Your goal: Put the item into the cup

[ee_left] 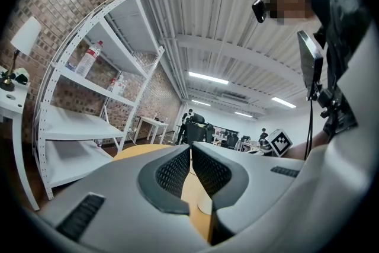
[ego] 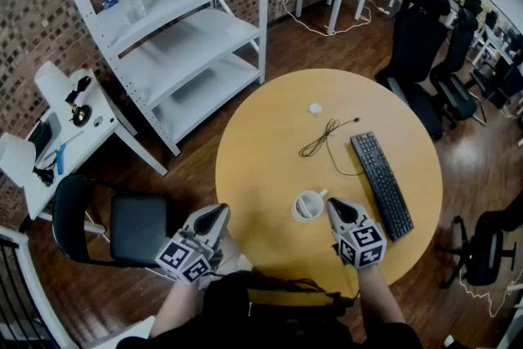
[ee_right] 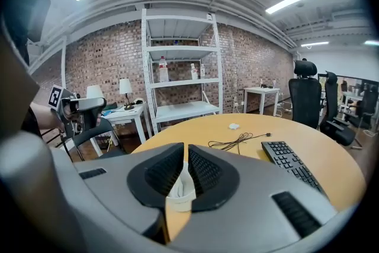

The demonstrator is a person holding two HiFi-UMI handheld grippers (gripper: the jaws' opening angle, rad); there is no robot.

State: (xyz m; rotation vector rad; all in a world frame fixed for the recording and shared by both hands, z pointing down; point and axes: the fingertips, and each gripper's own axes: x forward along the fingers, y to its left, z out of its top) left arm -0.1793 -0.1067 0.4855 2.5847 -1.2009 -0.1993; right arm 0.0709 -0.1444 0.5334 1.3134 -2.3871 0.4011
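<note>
A white cup point(ego: 308, 206) stands on the round wooden table point(ego: 261, 167) near its front edge, its handle turned toward my right gripper point(ego: 333, 208). That gripper's tips sit just right of the cup with the jaws shut. In the right gripper view the cup point(ee_right: 180, 191) shows low in the slit between the pads of my right gripper point(ee_right: 186, 148); I cannot tell if they touch it. A small white item point(ego: 315, 108) lies far across the table and also shows as the item point(ee_right: 234, 125). My left gripper point(ego: 214, 217) hovers at the table's near left edge, and in its own view my left gripper point(ee_left: 190, 148) is shut and holds nothing.
A dark cable point(ego: 323, 136) lies mid-table and a black keyboard point(ego: 382, 184) lies to the right. A black chair point(ego: 122, 229) stands left of the table, white shelves point(ego: 188, 37) behind it, and office chairs point(ego: 421, 37) at the back right.
</note>
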